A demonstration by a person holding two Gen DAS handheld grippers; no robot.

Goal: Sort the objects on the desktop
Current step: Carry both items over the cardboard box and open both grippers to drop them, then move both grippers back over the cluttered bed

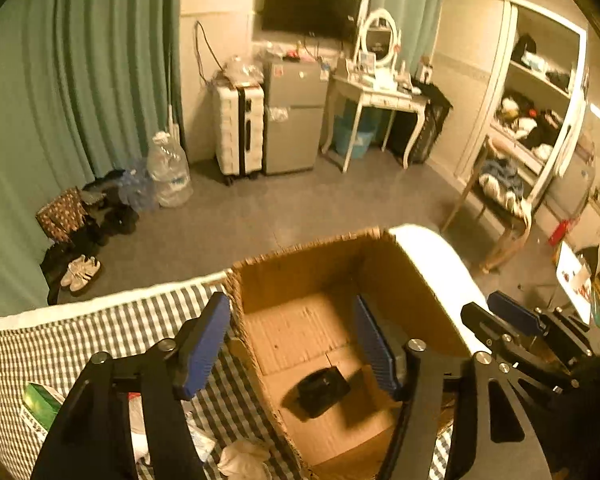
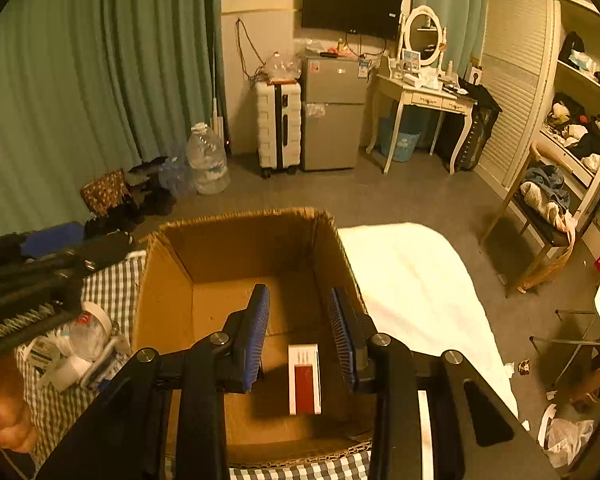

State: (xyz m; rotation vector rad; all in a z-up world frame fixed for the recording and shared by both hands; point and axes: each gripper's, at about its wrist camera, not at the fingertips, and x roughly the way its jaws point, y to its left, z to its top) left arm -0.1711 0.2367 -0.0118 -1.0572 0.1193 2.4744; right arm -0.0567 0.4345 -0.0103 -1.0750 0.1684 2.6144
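Left wrist view: left gripper (image 1: 290,350) gapes wide above a cardboard box (image 1: 296,276), black object (image 1: 323,393) below. Right gripper (image 2: 299,338) hangs narrowly parted, empty, over a red-and-white pack (image 2: 304,380).

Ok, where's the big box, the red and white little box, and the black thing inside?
cardboard box (image 2: 172,280), right wrist view, inner left wall.
red and white box (image 2: 304,380), right wrist view, red front.
black object (image 1: 322,392), left wrist view, top face.
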